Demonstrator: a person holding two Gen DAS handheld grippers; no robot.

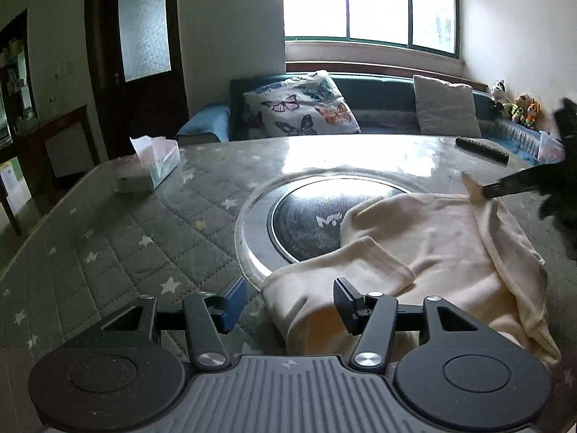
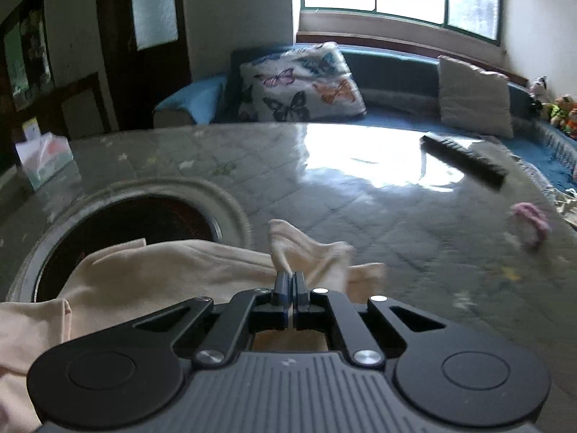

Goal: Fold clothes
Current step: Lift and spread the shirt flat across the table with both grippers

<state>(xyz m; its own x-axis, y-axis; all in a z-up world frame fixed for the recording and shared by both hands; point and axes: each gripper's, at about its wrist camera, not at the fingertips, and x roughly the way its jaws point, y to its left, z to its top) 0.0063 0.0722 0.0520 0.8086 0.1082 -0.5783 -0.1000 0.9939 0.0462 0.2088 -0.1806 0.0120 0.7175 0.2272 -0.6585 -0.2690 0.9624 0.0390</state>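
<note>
Left tool (image 1: 290,301) angled downward, jaws spread apart, gripping nothing. Right tool (image 2: 292,281) also angled downward, clamped tight.

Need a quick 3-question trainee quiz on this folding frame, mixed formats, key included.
1. True or false: the right gripper is clamped on the cream garment.
2. The left gripper jaws are: A) open, B) shut on cloth, C) out of view.
3. Fill in: the tissue box stands on the table to the ____ of the round inset in the left wrist view.

Key: 1 true; 2 A; 3 left.
</note>
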